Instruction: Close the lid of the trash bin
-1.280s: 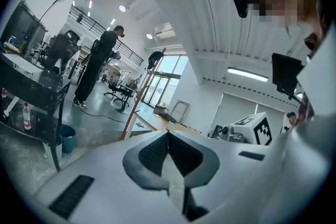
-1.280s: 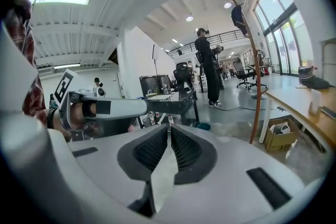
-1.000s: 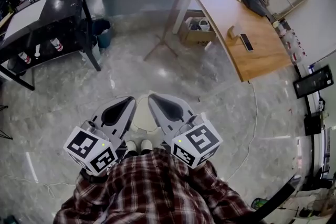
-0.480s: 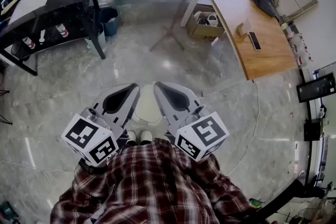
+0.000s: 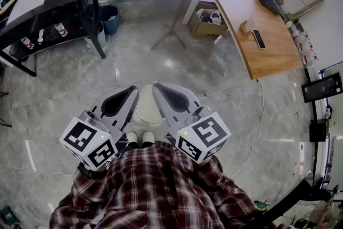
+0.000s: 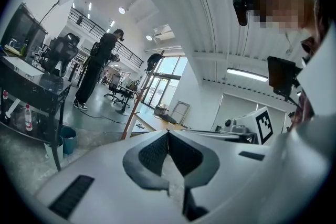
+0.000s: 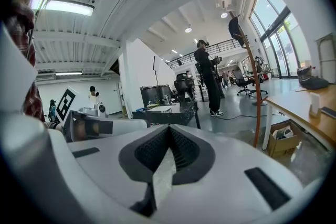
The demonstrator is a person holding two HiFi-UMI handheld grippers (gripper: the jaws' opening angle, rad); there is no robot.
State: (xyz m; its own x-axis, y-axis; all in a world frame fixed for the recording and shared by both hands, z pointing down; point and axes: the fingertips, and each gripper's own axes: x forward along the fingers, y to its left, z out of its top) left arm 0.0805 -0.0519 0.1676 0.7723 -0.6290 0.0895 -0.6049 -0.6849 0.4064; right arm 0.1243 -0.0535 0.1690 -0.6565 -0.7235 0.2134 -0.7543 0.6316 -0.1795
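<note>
Both grippers, left [image 5: 131, 91] and right [image 5: 157, 87], show jaws closed on nothing at lower centre, flanking the pale bin [image 5: 149, 113] on the floor. Whether its lid is down is unclear. If it is not, one gripper must drop onto it.

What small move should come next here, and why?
Left gripper and right gripper are shut, empty and aimed level, not downward. Probably tilt them down toward the pale rounded thing by the person's feet, possibly the bin.
</note>
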